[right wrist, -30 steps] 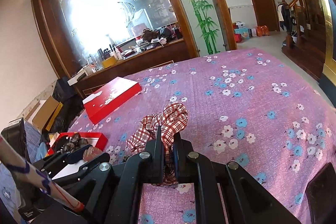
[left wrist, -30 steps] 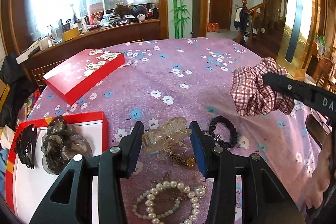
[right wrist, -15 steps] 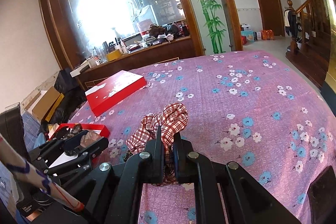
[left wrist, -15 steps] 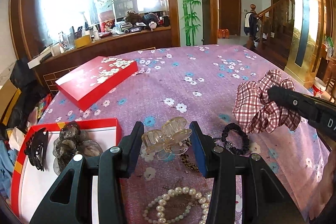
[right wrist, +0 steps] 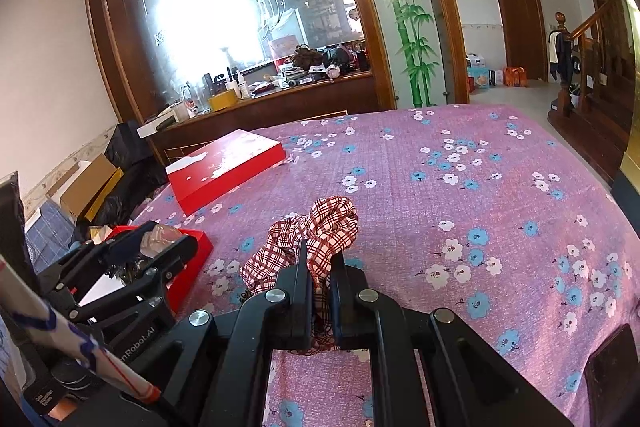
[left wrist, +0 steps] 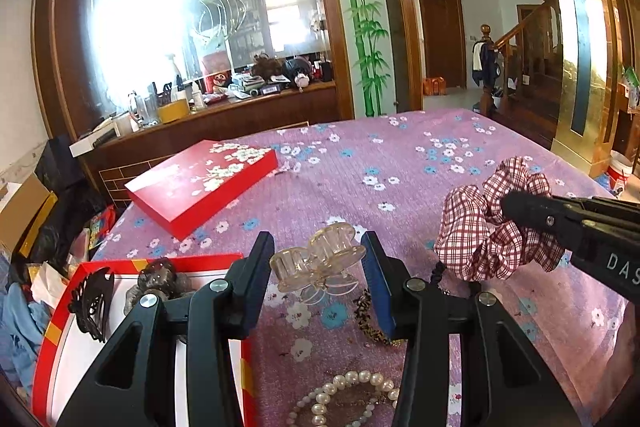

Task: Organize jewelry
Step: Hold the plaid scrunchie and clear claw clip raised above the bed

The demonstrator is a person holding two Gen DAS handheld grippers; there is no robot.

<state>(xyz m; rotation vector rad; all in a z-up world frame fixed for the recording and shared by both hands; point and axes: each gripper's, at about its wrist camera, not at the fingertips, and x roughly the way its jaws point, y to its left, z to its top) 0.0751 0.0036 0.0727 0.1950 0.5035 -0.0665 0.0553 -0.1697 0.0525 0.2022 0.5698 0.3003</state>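
The red box [left wrist: 60, 311] sits nearer; left claw [left wrist: 318, 269] clamps the clear hair clip [left wrist: 316, 267], right claw [right wrist: 320, 267] (fully closed) pinches the plaid scrunchie [right wrist: 316, 231].

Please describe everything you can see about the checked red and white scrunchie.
The scrunchie is a ruffled ring of thin fabric, checked in dark red and white. It looks soft and crumpled into folds. The right hand-held gripper is shut on one part of it, and the rest bunches and hangs loose around the fingertips. In the left wrist view it is held up above the purple flowered cloth, to the right of the clear hair claw.
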